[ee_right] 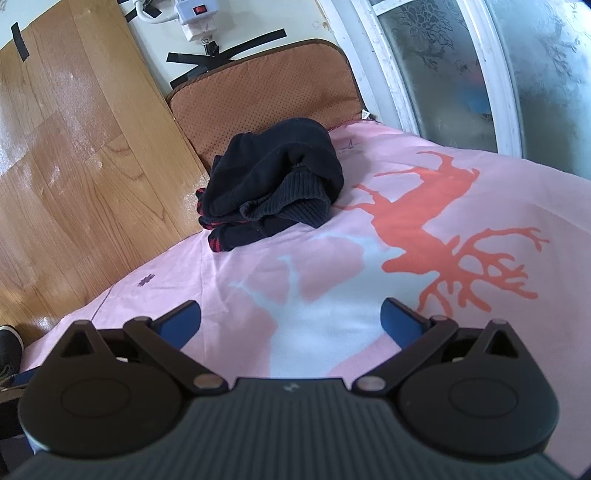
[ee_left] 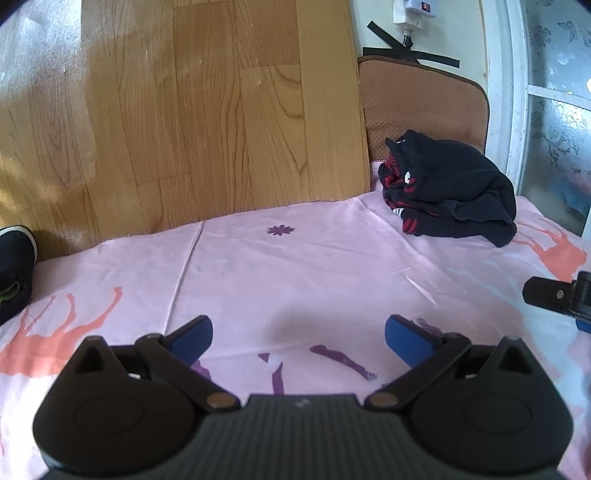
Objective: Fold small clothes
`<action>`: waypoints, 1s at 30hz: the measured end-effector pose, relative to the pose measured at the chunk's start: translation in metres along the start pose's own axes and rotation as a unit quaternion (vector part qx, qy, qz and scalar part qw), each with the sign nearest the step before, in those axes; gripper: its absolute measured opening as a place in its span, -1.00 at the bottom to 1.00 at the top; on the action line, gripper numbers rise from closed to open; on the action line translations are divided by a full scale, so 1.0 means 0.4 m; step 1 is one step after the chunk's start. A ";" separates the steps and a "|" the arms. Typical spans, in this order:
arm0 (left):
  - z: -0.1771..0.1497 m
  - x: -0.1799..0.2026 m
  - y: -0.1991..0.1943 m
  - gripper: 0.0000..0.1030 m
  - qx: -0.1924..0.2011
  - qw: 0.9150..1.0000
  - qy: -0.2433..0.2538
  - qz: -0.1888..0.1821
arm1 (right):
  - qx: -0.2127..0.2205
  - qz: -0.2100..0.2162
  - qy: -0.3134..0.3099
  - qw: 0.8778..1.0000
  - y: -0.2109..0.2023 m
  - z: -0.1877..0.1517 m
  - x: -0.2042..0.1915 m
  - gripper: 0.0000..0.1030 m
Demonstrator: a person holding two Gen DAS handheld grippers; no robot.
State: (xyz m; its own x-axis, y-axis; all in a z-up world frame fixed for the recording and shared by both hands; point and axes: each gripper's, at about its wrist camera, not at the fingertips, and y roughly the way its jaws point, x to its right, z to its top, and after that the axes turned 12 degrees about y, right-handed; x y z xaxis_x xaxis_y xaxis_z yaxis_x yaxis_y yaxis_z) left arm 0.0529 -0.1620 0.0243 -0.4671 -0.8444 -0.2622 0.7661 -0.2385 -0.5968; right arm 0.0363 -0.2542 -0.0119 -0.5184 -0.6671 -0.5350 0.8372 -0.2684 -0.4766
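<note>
A crumpled dark navy garment with red stripes point(ee_left: 450, 190) lies in a heap at the far right of the pink bedsheet point(ee_left: 314, 266); in the right wrist view the garment point(ee_right: 273, 184) lies far ahead, left of centre. My left gripper point(ee_left: 298, 341) is open and empty, low over the sheet, well short of the garment. My right gripper point(ee_right: 291, 325) is open and empty over the sheet point(ee_right: 258, 273). Part of the right gripper point(ee_left: 557, 295) shows at the left wrist view's right edge.
A wood-grain board point(ee_left: 207, 110) leans behind the bed. A brown cushion point(ee_right: 266, 88) stands behind the garment. A frosted window with a white frame point(ee_right: 461, 74) is at right. A dark shoe point(ee_left: 14, 269) sits at the sheet's left edge. A power strip point(ee_right: 195, 18) is taped to the wall.
</note>
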 end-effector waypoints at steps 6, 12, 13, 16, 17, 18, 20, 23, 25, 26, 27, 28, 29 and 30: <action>0.005 -0.012 0.001 1.00 -0.011 1.000 -0.011 0.005 | -0.002 -0.008 -0.012 1.000 0.002 -0.002 -0.007 1.00; 0.003 -0.028 0.012 1.00 -0.043 0.999 -0.026 0.001 | -0.003 -0.012 -0.021 1.000 0.002 -0.007 -0.011 1.00; 0.003 -0.031 0.014 1.00 -0.046 0.999 -0.029 0.000 | -0.003 -0.014 -0.025 1.000 0.002 -0.009 -0.014 1.00; 0.002 -0.037 0.018 1.00 -0.053 0.998 -0.033 -0.001 | -0.006 -0.016 -0.034 0.999 0.002 -0.013 -0.019 1.00; 0.002 -0.038 0.019 1.00 -0.055 0.998 -0.033 -0.001 | -0.006 -0.016 -0.035 0.999 0.002 -0.014 -0.019 1.00; 0.002 -0.037 0.018 1.00 -0.057 0.998 -0.033 0.000 | -0.005 -0.016 -0.034 0.999 0.001 -0.015 -0.020 1.00; 0.003 -0.036 0.019 1.00 -0.058 0.998 -0.029 0.000 | -0.005 -0.015 -0.032 0.999 0.001 -0.016 -0.021 1.00; 0.003 -0.032 0.015 1.00 -0.055 0.998 -0.023 0.005 | -0.004 -0.014 -0.031 0.999 0.000 -0.016 -0.020 1.00; 0.004 -0.030 0.013 1.00 -0.052 0.998 -0.019 0.007 | -0.004 -0.013 -0.029 0.999 0.000 -0.015 -0.018 1.00; 0.004 -0.029 0.012 1.00 -0.051 0.998 -0.018 0.008 | -0.004 -0.012 -0.029 0.999 0.000 -0.015 -0.017 1.00; 0.004 -0.028 0.011 1.00 -0.051 0.999 -0.017 0.009 | -0.004 -0.012 -0.029 1.000 0.000 -0.014 -0.016 1.00; 0.004 -0.028 0.011 1.00 -0.051 0.999 -0.016 0.009 | -0.004 -0.012 -0.028 1.000 0.000 -0.014 -0.015 1.00; 0.004 -0.025 0.010 1.00 -0.051 0.999 -0.015 0.009 | -0.004 -0.012 -0.028 1.000 0.000 -0.014 -0.015 1.00; 0.004 -0.025 0.010 1.00 -0.052 0.999 -0.015 0.008 | -0.004 -0.012 -0.028 1.000 0.000 -0.014 -0.015 1.00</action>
State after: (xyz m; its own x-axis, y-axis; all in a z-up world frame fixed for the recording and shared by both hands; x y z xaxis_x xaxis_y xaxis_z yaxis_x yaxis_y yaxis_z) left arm 0.0613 -0.1553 0.0256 -0.4405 -0.8620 -0.2507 0.7230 -0.1751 -0.6683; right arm 0.0386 -0.2462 -0.0125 -0.5269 -0.6990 -0.4835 0.8234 -0.2787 -0.4943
